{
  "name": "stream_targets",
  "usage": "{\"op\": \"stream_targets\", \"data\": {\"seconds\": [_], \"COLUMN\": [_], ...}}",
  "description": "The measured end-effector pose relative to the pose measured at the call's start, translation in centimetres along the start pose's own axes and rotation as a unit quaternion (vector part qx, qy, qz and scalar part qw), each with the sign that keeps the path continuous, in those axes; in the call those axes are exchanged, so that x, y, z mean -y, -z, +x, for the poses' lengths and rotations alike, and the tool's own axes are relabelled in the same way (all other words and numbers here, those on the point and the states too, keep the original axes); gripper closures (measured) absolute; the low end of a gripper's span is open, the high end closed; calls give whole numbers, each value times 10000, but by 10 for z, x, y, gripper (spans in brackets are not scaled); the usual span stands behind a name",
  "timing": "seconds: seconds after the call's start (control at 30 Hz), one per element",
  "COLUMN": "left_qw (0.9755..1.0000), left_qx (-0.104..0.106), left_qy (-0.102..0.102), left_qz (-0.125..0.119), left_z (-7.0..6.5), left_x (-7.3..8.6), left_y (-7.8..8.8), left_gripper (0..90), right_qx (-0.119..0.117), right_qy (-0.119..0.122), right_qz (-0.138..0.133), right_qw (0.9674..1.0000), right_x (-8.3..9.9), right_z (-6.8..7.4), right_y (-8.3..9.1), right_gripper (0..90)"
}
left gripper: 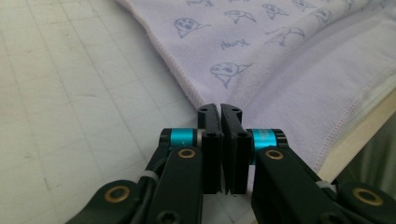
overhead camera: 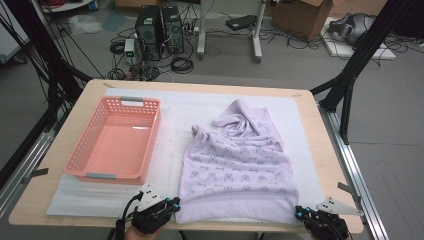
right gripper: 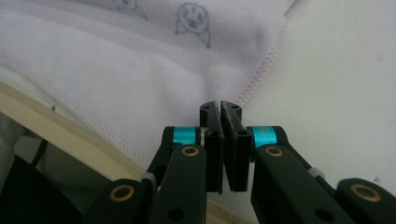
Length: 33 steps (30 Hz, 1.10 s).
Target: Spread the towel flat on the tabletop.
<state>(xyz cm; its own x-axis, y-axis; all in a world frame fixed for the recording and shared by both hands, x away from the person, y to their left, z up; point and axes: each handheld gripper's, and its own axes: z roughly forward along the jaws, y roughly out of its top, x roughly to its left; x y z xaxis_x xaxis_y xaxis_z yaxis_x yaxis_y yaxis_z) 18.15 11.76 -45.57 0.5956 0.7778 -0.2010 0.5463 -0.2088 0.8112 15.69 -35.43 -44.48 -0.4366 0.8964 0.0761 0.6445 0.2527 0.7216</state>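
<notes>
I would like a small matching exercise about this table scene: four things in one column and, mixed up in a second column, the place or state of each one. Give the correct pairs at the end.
Things:
1. basket
2. towel
3. left gripper
4. right gripper

Places or states:
A. shut at the towel's near right corner
B. pink, with nothing inside, on the left of the table
C. shut at the towel's near left corner
D. lilac with small printed figures, bunched at its far end

Pairs: 1-B, 2-D, 3-C, 4-A
</notes>
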Motion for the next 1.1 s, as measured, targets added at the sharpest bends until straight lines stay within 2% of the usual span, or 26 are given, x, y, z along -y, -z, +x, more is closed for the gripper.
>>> {"op": "stream_targets", "data": {"seconds": [0.07,0.13,0.23,0.3,0.37,0.4,0.5,0.57,0.6,0.7,0.8,0.87,0.9,0.97,1.0,1.07,1.1], "left_qw": [10000,10000,9999,9999,9998,9998,9996,9998,9999,9999,9995,9992,9993,9995,9993,9989,9990], "left_qx": [-22,-56,-83,-85,-53,-22,99,74,35,34,188,345,356,255,250,184,122], "left_qy": [-68,-32,62,103,116,146,257,156,127,125,184,130,83,30,57,67,53], "left_qz": [16,13,31,91,123,119,105,77,56,67,150,145,58,-180,-273,-422,-437], "left_z": [-1,1,5,6,6,7,7,2,-1,-8,-12,-16,-18,-17,-15,-9,-6], "left_x": [-1,0,0,-2,-3,-2,1,2,3,11,20,24,25,20,16,6,1], "left_y": [1,2,-1,-1,-1,0,6,16,22,36,43,44,43,38,33,24,19], "left_gripper": [874,876,881,882,883,883,884,885,885,885,885,883,866,654,597,506,492], "right_qx": [40,5,-132,-303,-523,-546,-437,-447,-467,-433,-423,-509,-511,-466,-401,-303,-263], "right_qy": [-29,22,207,247,180,179,116,-13,-66,-12,15,2,3,-8,-26,-94,-162], "right_qz": [1,84,182,133,99,104,130,85,59,104,134,152,120,5,-99,-296,-334], "right_qw": [10000,10000,9995,9991,9984,9983,9989,9990,9989,9990,9990,9986,9986,9989,9991,9991,9990], "right_x": [0,-3,-6,-5,-4,-4,-4,-1,7,12,23,31,33,31,28,19,17], "right_z": [1,0,-4,-9,-15,-16,-12,-9,-5,-3,-1,0,1,1,1,-2,-3], "right_y": [0,0,-1,-2,-2,-2,-1,1,7,15,33,41,44,45,45,41,39], "right_gripper": [876,877,877,877,878,878,881,881,882,883,884,881,859,752,725,676,672]}}
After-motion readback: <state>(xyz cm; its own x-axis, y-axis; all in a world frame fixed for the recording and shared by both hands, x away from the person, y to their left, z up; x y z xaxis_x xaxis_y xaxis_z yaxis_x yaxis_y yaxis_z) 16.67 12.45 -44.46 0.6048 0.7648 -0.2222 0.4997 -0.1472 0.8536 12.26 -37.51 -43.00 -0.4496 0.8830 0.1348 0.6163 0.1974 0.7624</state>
